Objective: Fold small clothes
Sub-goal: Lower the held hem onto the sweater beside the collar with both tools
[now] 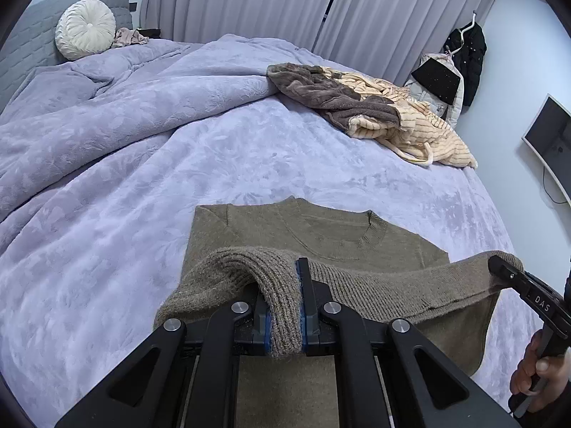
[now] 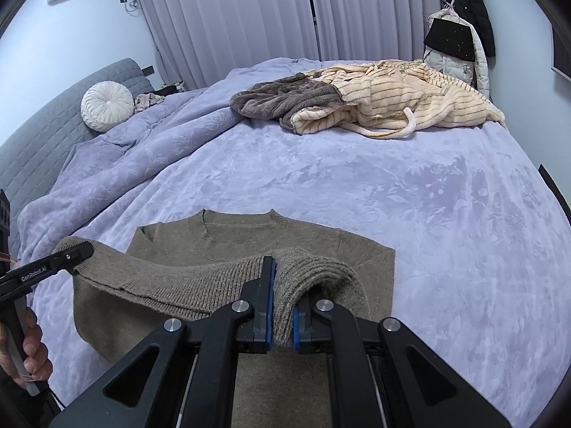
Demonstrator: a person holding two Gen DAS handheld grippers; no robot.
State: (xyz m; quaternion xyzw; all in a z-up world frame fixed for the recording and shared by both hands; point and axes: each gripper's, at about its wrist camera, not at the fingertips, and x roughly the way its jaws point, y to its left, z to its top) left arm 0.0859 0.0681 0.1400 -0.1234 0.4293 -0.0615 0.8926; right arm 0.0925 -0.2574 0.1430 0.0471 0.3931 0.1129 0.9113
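Note:
An olive-brown knit sweater (image 1: pixel 321 235) lies flat on the lilac bedspread (image 1: pixel 249 164), neckline away from me. Its ribbed bottom hem (image 1: pixel 392 285) is lifted and stretched between both grippers, above the sweater's body. My left gripper (image 1: pixel 285 296) is shut on the hem's left corner, with knit bunched between the blue pads. In the right wrist view my right gripper (image 2: pixel 282 292) is shut on the hem's right corner over the sweater (image 2: pixel 249 239). Each view shows the other gripper's tip at the hem's far end: the right gripper (image 1: pixel 503 267) and the left gripper (image 2: pixel 78 251), with a hand on each handle.
A heap of brown and cream striped fleece clothes (image 1: pixel 374 107) (image 2: pixel 357 107) lies at the bed's far side. A rumpled lilac duvet (image 1: pixel 89 114) and a round white cushion (image 1: pixel 85 28) fill the left. Coats (image 1: pixel 464 53) hang on the right wall beside a screen (image 1: pixel 546 132).

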